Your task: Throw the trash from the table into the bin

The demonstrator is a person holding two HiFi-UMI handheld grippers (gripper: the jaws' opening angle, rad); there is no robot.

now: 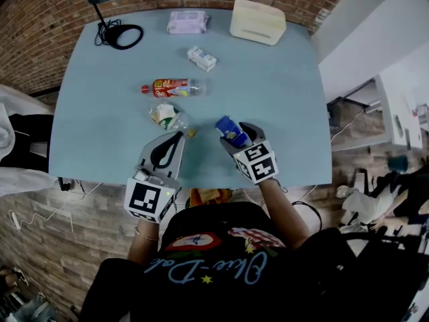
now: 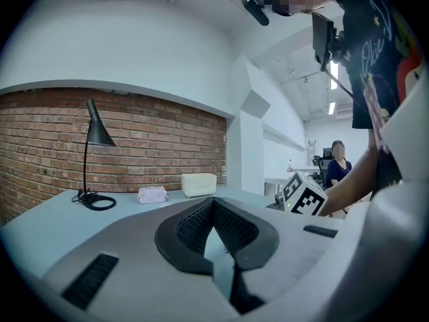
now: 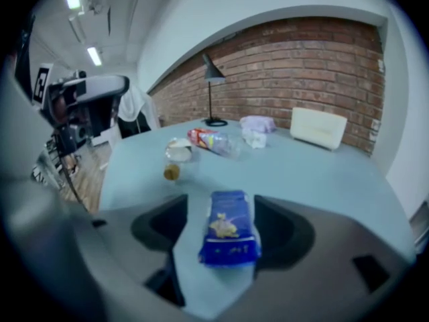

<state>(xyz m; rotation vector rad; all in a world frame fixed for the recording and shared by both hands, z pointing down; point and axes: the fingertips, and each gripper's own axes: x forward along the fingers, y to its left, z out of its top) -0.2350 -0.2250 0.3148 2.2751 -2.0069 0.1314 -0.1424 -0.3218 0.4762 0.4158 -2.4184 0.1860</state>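
At table (image 1: 288,92) front edge, right gripper (image 1: 233,127) straddles blue packet (image 3: 229,232), jaws wide, seemingly ungripped, staged for pickup; left gripper (image 2: 214,205) closed, empty.

Blue packet (image 3: 229,230) (yellow print), pale blue table (image 1: 275,92), red-brick wall (image 2: 154,146).

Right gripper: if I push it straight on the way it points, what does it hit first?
The small blue carton, which lies on the light blue table between the right gripper's open jaws. Past it there is probably just bare tabletop.
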